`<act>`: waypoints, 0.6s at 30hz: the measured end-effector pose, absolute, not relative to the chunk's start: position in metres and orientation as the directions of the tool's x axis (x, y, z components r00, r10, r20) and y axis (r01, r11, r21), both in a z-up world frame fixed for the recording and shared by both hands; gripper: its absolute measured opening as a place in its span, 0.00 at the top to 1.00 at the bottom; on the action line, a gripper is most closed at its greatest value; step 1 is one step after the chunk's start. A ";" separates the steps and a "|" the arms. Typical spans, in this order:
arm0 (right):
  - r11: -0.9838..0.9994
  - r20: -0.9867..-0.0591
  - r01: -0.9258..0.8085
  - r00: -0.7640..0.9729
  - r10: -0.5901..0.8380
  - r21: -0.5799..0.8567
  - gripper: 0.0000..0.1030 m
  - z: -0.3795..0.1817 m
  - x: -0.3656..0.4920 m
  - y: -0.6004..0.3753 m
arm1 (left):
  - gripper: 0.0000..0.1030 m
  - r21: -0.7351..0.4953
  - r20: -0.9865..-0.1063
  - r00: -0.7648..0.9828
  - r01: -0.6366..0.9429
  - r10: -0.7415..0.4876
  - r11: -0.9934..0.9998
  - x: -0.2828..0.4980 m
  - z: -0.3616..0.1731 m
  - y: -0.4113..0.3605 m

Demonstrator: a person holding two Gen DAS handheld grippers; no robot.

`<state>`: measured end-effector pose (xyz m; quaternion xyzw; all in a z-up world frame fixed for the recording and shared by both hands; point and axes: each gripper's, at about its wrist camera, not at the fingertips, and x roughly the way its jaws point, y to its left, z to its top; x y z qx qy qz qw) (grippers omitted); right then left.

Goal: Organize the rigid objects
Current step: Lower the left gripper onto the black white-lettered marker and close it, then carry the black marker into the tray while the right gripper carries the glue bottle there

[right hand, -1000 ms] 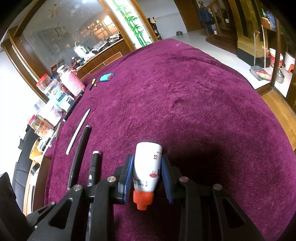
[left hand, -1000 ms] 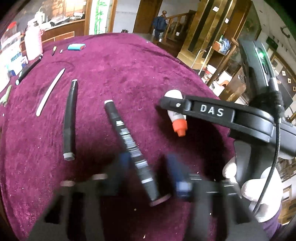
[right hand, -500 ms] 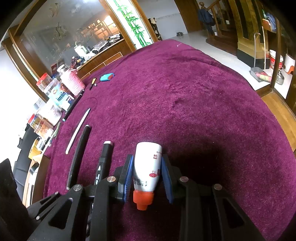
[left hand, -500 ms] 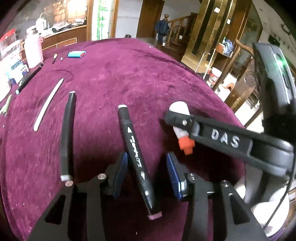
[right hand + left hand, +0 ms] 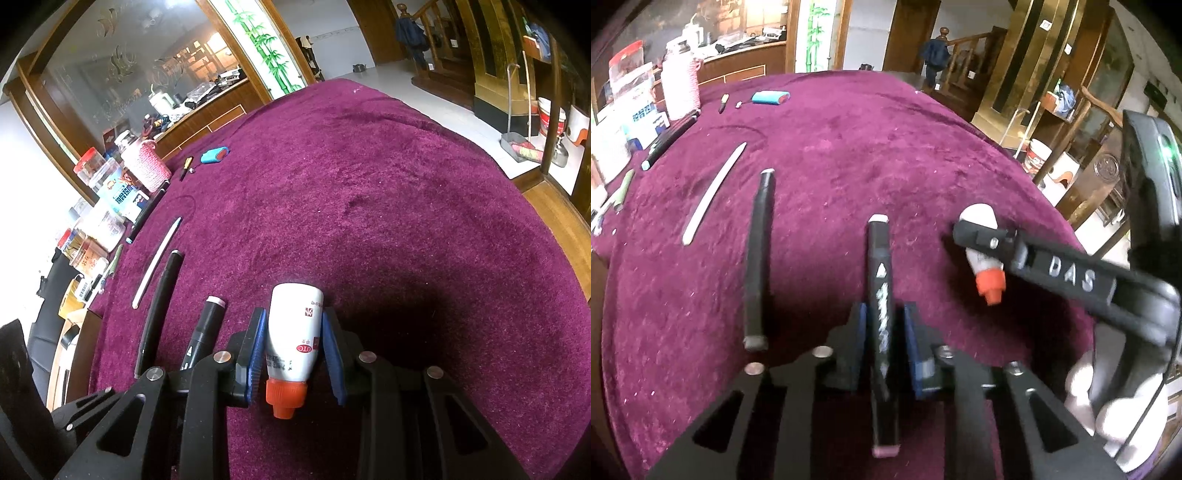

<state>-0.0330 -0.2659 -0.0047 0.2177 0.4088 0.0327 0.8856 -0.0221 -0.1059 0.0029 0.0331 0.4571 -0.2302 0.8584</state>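
A black marker (image 5: pixel 881 295) is being closed upon by the left gripper (image 5: pixel 882 321); a white bottle (image 5: pixel 295 336) is clamped in the right gripper (image 5: pixel 295 347). A black pen (image 5: pixel 759 254) and a white stick (image 5: pixel 714 192) are laid to the left; the far clutter is blurred.

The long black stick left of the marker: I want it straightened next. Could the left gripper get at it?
Probably yes, once free. The black stick lies uncovered just left of the left gripper, whose fingers are closing around the marker.
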 end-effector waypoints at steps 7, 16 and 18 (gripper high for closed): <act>0.904 -0.709 0.118 0.666 0.234 0.410 0.69 -0.005 -0.033 -0.267 | 0.86 -0.198 -0.790 0.465 0.423 -0.400 0.884 -0.026 0.004 -0.094; 0.912 -0.711 0.120 0.668 0.219 0.393 0.69 -0.004 -0.032 -0.263 | 0.86 -0.284 -0.719 0.505 0.413 -0.477 0.865 -0.078 0.039 -0.040; 0.913 -0.712 0.121 0.668 0.216 0.390 0.69 -0.005 -0.031 -0.263 | 0.86 -0.300 -0.698 0.520 0.412 -0.493 0.860 -0.093 0.048 -0.023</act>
